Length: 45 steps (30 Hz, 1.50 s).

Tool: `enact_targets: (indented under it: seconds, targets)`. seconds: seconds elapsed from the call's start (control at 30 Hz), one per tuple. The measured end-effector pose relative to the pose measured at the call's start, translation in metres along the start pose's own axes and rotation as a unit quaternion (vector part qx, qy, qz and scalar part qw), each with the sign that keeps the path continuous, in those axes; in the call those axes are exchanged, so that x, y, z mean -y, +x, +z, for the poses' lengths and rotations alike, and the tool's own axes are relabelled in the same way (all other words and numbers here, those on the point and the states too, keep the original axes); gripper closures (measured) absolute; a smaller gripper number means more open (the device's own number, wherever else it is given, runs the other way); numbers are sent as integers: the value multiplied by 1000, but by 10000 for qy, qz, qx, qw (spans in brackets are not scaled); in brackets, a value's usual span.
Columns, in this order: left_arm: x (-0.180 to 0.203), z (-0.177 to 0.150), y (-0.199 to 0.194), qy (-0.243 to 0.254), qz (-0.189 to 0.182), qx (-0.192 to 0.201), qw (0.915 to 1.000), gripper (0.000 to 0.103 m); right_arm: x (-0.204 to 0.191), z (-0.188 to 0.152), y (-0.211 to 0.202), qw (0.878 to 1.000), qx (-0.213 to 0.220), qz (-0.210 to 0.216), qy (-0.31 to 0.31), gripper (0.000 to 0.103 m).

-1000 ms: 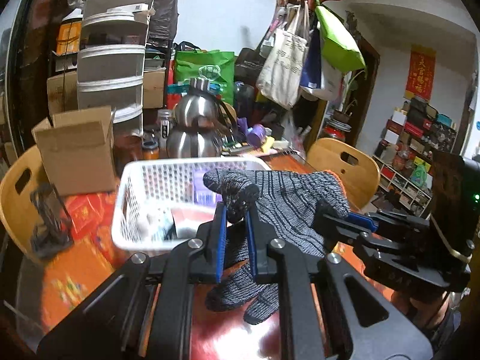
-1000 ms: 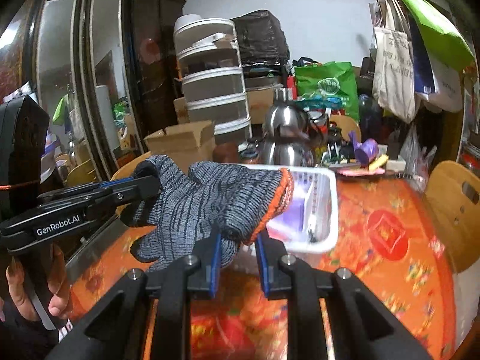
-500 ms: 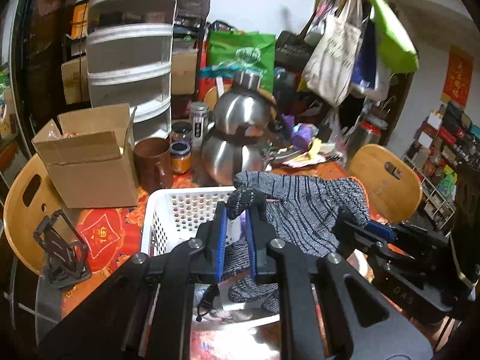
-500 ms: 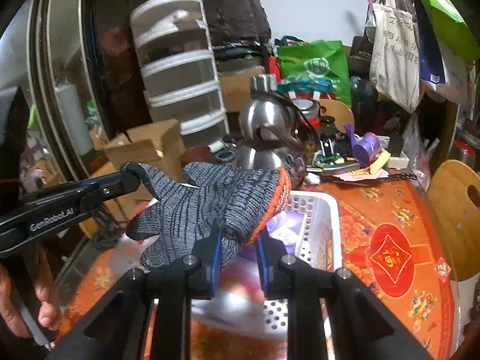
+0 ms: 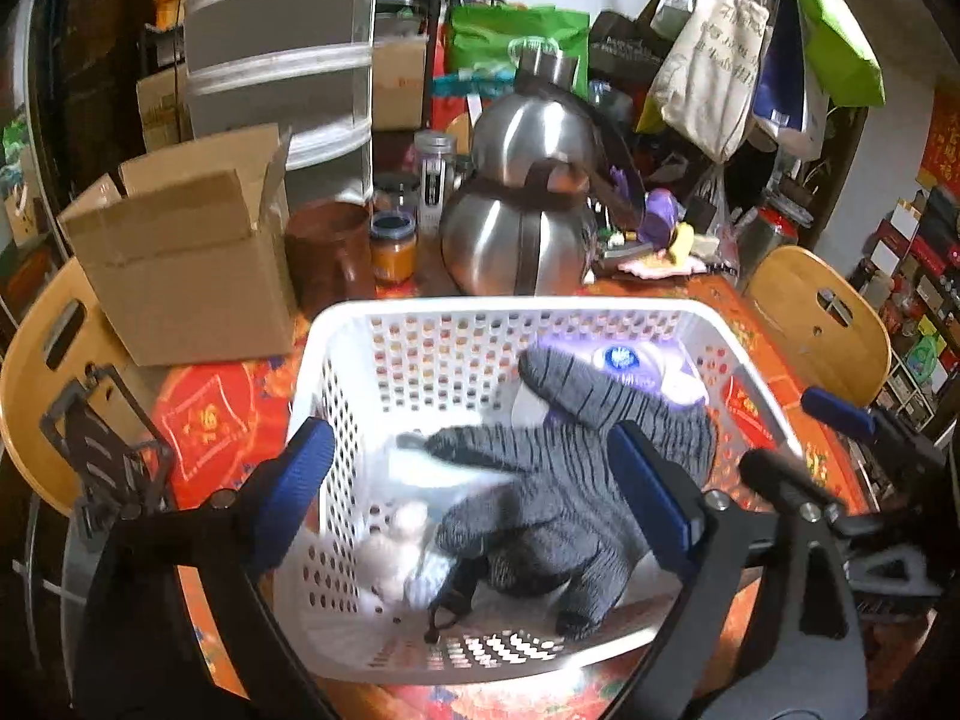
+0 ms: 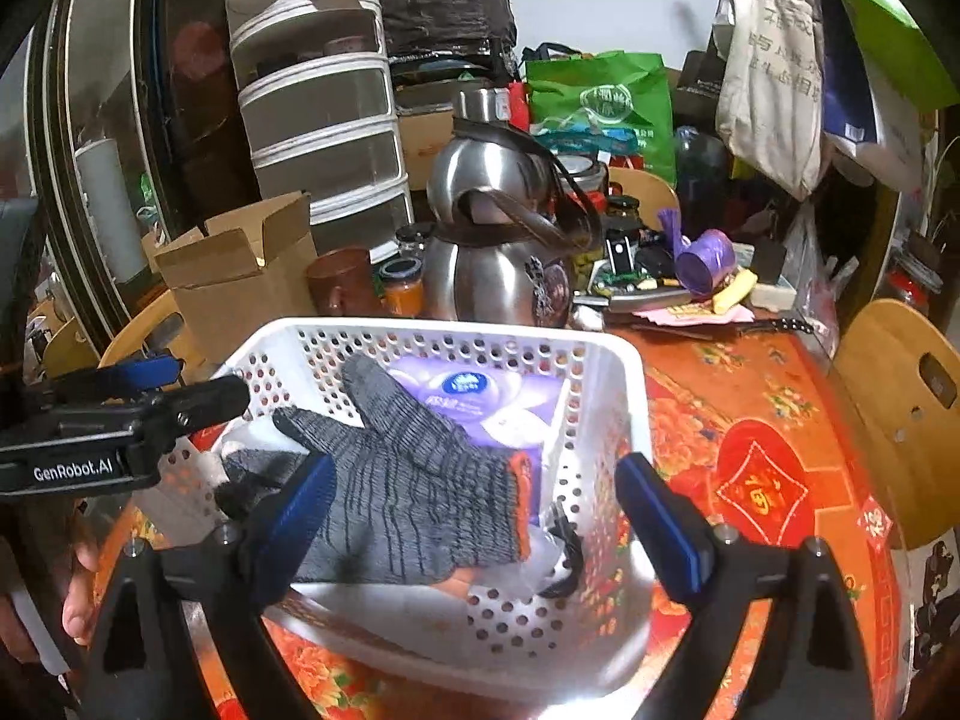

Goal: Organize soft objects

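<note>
A grey knit glove (image 5: 558,480) (image 6: 402,480) with an orange cuff lies loose in the white perforated basket (image 5: 420,306) (image 6: 606,360), on top of a purple tissue pack (image 6: 474,396) and other small items. My left gripper (image 5: 480,486) hangs over the basket with its jaws opening wide; the glove lies below and between the blue pads, touching neither. My right gripper (image 6: 480,516) is likewise opening over the basket, its pads apart from the glove. The left gripper's fingers (image 6: 198,402) show at the left of the right wrist view.
Behind the basket stand a steel kettle (image 5: 522,228), a brown mug (image 5: 327,252), jars and an open cardboard box (image 5: 186,264). Wooden chair backs (image 5: 816,318) (image 6: 900,420) flank the red patterned table (image 6: 750,420). Clutter and hanging bags fill the back.
Both grippers moved forward and down over the basket, then opened wide. The glove, held stretched between them before, has dropped into the basket.
</note>
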<state>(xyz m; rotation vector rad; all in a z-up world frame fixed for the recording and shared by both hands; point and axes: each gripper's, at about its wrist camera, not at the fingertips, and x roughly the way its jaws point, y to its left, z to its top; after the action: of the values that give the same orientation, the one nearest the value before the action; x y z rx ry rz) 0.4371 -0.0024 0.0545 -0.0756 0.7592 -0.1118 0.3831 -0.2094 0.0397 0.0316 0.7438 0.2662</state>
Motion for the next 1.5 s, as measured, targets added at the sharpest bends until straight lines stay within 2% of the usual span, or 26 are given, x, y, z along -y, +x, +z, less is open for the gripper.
enact_targets:
  seconds: [0.23,0.37,0.4,0.43,0.5,0.53,0.57,0.63,0.73,0.8,0.9,1.0,1.1,1.2,1.33,1.5]
  targets:
    - [-7,-16,6,-33,24,-132,9999,12,7,-10,0,9999,-112,77,54,9]
    - [-6,-24,-2,-69,5,-91,9999,11,5,-14,-14,9997,9,237,94,9]
    - [-6,-26,-4,-78,-45,-89,9999,8,5,-15,-18,9995,26,289,110,9]
    - [-6,-29,-7,-88,-106,-93,9999,1,4,-18,-23,9993,30,352,121,9]
    - [-4,-37,-16,-53,-63,-72,9999,0,0,-26,-35,9991,21,410,59,8]
    - [-2,-41,-21,-1,17,-31,10000,0,-3,-33,-43,9989,56,461,-28,4]
    - [0,-46,-29,72,94,46,9999,0,-7,-38,-51,9987,112,486,-109,0]
    - [4,-58,-45,192,207,109,9995,0,-16,-55,-73,9983,243,408,-351,0]
    - [8,-82,-73,328,119,131,9993,0,-33,-80,-102,9976,301,-24,-625,0]
    - [12,-100,-97,416,144,246,9987,0,-42,-95,-121,9962,454,-56,-736,0]
    - [16,-126,-134,433,79,426,9981,0,-45,-115,-149,9970,532,111,-554,0]
    - [22,-154,-173,472,236,567,9970,0,-48,-132,-186,9968,737,-315,-75,0]
    - [20,-184,-216,252,285,851,9956,0,-55,-145,-219,9937,1042,-384,-163,0]
    - [25,-207,-256,242,179,1072,9938,0,-59,-154,-243,9951,939,-176,-237,0]
    - [38,-230,-302,486,376,1295,9897,0,-57,-165,-266,9950,928,-359,18,0]
    - [45,-241,-333,373,483,1426,9879,0,-64,-165,-264,9940,821,-698,-202,0]
